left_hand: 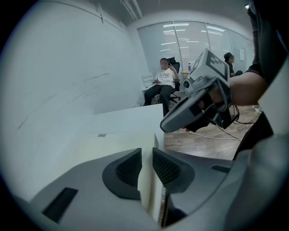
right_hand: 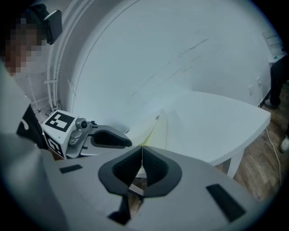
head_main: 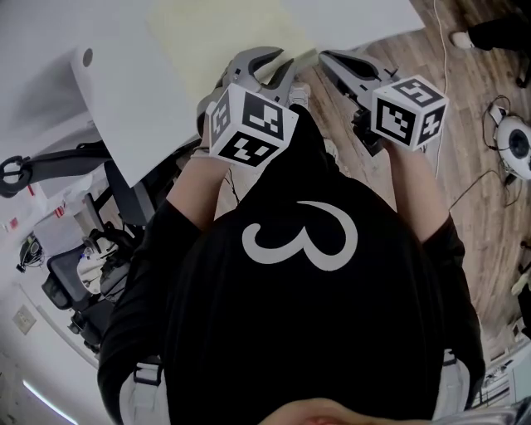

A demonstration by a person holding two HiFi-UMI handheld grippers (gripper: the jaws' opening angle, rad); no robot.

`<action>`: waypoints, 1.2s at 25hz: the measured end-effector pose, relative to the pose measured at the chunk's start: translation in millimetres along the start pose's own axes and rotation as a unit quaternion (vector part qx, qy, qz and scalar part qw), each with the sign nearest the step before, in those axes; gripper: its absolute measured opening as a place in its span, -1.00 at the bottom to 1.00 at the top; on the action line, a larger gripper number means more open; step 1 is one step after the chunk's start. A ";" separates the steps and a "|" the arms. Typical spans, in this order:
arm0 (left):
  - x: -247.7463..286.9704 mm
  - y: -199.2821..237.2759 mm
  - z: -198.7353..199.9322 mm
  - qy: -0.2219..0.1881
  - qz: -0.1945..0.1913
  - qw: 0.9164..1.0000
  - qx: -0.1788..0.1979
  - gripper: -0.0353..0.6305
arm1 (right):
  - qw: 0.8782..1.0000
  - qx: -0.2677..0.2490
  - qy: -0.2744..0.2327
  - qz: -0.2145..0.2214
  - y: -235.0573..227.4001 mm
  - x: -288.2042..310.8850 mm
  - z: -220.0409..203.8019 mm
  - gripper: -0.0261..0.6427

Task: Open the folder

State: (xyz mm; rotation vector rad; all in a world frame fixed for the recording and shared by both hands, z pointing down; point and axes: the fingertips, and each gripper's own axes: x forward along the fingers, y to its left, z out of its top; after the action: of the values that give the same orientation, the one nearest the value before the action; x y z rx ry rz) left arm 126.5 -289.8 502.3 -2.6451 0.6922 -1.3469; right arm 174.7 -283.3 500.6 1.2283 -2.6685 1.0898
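Observation:
A pale yellow folder [head_main: 224, 29] lies on the white table [head_main: 357, 21], its near corner at the table's edge. My left gripper [head_main: 278, 60] reaches over that near edge. In the left gripper view the folder [left_hand: 122, 142] runs in between the jaws of my left gripper [left_hand: 146, 155]; its edge fills the narrow gap between the pads. My right gripper [head_main: 325, 56] stands just to the right. In the right gripper view its [right_hand: 142, 155] pads meet at the tips on the folder's yellow corner [right_hand: 156, 131], whose cover looks slightly raised.
The table's corner and a leg [right_hand: 232, 167] stand over wood floor [head_main: 465, 108]. Office chairs [head_main: 79, 282] crowd the left side. Cables and a round device [head_main: 518, 149] lie on the floor at right. A person [left_hand: 163, 83] sits far behind the table.

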 end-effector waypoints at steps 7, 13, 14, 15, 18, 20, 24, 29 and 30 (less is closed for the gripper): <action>-3.5 -0.2 -2.5 0.002 -0.009 1.000 0.003 -0.70 | 0.999 -0.035 0.013 -0.011 0.8 10.0 0.8 -0.84; -6.2 3.1 5.2 -0.007 -0.014 1.000 -0.008 -0.76 | 0.999 -0.037 0.015 -0.014 0.6 11.8 -0.1 -0.84; -6.4 3.5 5.7 -0.006 -0.014 1.000 -0.008 -0.76 | 0.999 -0.038 0.015 -0.014 0.8 12.4 0.2 -0.85; -6.9 3.7 5.9 -0.006 -0.015 1.000 -0.007 -0.77 | 0.999 -0.039 0.015 -0.014 1.3 13.3 0.6 -0.84; -8.9 4.3 7.2 -0.007 -0.017 1.000 -0.011 -0.78 | 0.999 -0.045 0.019 -0.016 1.8 16.6 2.4 -0.84; -9.8 4.9 7.5 -0.009 -0.018 1.000 -0.013 -0.79 | 0.998 -0.052 0.023 -0.019 1.5 20.6 3.6 -0.84; -12.2 5.6 5.3 -0.006 -0.018 1.000 -0.016 -0.79 | 0.997 -0.070 0.032 -0.024 1.9 30.6 8.2 -0.85; -15.8 6.8 8.0 -0.008 -0.017 1.000 -0.018 -0.79 | 0.995 -0.084 0.038 -0.035 -1.3 35.7 12.8 -0.85; -16.5 7.3 8.4 -0.009 -0.016 1.000 -0.018 -0.80 | 0.994 -0.092 0.042 -0.039 -2.0 36.8 12.1 -0.85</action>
State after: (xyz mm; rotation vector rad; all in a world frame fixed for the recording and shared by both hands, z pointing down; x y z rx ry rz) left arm 122.2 -290.2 482.9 -2.7040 0.6816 -1.3288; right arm 153.8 -315.8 502.9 1.2119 -2.5677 0.8445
